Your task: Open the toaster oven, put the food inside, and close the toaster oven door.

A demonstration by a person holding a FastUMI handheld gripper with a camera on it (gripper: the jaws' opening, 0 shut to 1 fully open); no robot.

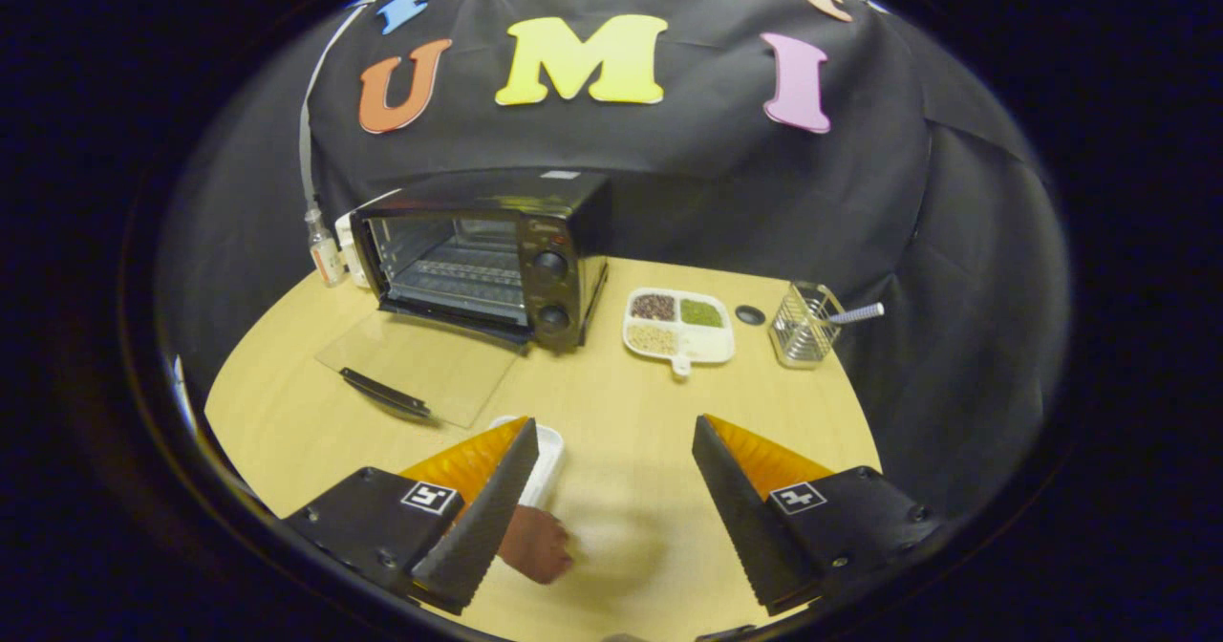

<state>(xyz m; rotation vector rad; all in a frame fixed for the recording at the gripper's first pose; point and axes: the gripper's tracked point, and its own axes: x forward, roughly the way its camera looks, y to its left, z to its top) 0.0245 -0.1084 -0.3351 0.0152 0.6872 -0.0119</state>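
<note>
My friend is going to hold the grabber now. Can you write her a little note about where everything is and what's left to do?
Gripper: open, holding nothing, fingers spread wide over the table.
Toaster oven: at the back of the table, glass door already folded down flat, rack bare.
Food: a brown piece beside a white dish, right by the left finger, partly hidden under it.
Done: door opened.
Left: grab the food, put it in the oven, shut the door.

Black toaster oven point(487, 255) at the table's far left edge, glass door point(420, 363) laid flat open; brown food point(535, 544) beside the white plate point(545, 460) near the front edge.
</note>
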